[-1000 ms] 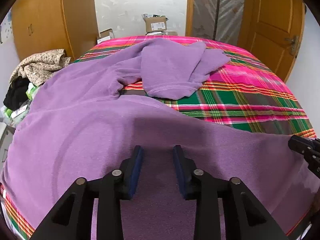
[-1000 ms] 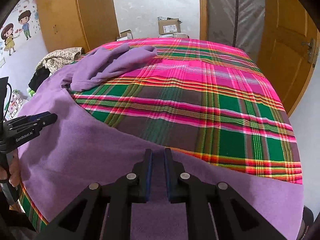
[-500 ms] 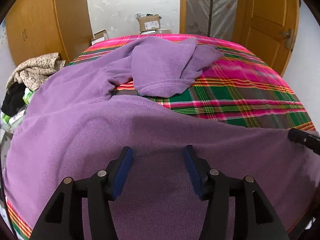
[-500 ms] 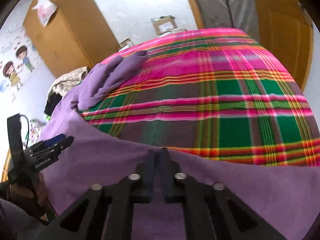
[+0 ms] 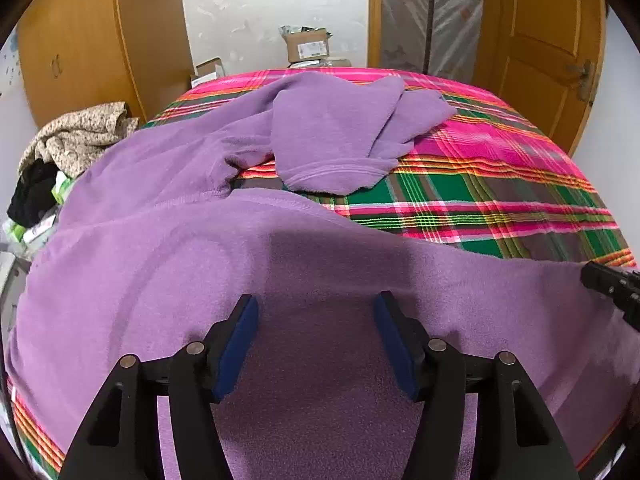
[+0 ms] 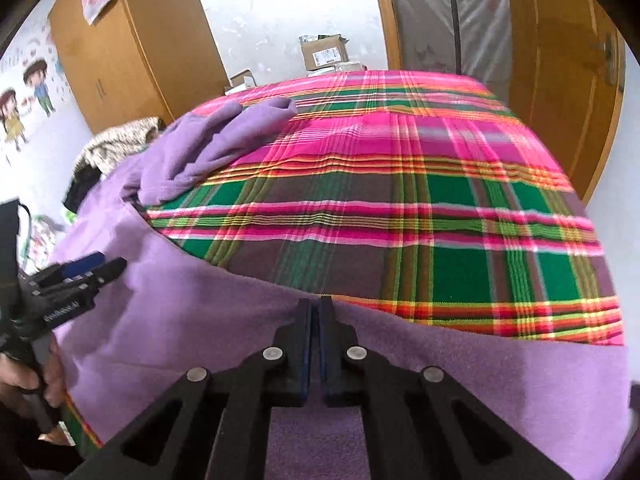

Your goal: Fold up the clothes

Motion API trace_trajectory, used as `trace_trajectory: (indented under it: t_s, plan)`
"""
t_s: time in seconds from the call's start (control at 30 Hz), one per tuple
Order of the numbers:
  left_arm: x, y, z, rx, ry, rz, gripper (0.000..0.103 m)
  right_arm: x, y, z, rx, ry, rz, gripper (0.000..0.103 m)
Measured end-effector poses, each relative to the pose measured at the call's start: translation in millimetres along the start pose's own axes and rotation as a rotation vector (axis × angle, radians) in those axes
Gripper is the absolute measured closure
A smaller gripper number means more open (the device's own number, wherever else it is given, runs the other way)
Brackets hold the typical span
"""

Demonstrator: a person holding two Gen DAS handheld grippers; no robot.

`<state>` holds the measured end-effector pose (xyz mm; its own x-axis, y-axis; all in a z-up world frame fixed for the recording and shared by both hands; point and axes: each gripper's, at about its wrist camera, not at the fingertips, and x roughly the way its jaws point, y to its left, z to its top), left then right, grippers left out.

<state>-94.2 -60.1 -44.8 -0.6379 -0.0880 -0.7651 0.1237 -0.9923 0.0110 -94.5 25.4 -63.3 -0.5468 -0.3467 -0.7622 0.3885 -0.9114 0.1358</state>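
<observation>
A plaid bed (image 5: 500,184) carries a purple garment (image 5: 168,248) spread over its near edge. Beyond sits a cardboard box (image 5: 306,46), contents unclear. The left hand-held gripper (image 5: 316,320), jaws just widening, hovers apart; the right hand-held gripper (image 6: 316,312) pinches the garment.

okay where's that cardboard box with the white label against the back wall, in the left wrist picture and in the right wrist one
Left wrist view: the cardboard box sits top centre, on the floor past the far edge of the plaid bed cover.
Right wrist view: the same box is top centre, just left of the door frame.
Shared landmark: the purple garment's bunched sleeve, lying in front of and left of the box.
</observation>
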Motion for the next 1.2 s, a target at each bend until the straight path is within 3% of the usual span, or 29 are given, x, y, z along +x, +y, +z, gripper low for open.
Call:
trace_trajectory:
  t_s: [0.17,0.57,0.87,1.0,1.07,1.13,1.2]
  plan:
    - [0.0,1.1,-0.1,-0.008,0.001,0.004,0.037,-0.9,17.8,-1.7,-0.080,-0.004,-0.113,0.096]
    - [0.9,1.8,-0.2,-0.016,0.004,0.007,0.035,-0.7,10.1,-0.1,-0.051,-0.001,-0.079,0.096]
    - [1.3,2.3,0.2,-0.021,0.005,0.001,0.035,1.4,16.4,0.8,-0.083,0.000,-0.117,0.095]
    - [-0.8,6.4,1.7,-0.032,0.019,-0.025,0.035,0.3,8.7,1.1,-0.044,0.002,-0.069,0.095]
    - [-7.5,12.1,6.8,-0.040,0.028,-0.070,0.035,-0.1,5.8,6.2,0.003,0.042,-0.036,0.089]
    - [-21.0,21.0,13.3,-0.049,-0.035,-0.062,0.035,-3.4,12.8,22.3,0.010,0.070,0.029,0.087]
    - [-25.6,32.5,20.5,-0.052,-0.067,-0.035,0.035,-8.2,24.6,41.8,-0.002,0.045,0.108,0.081]
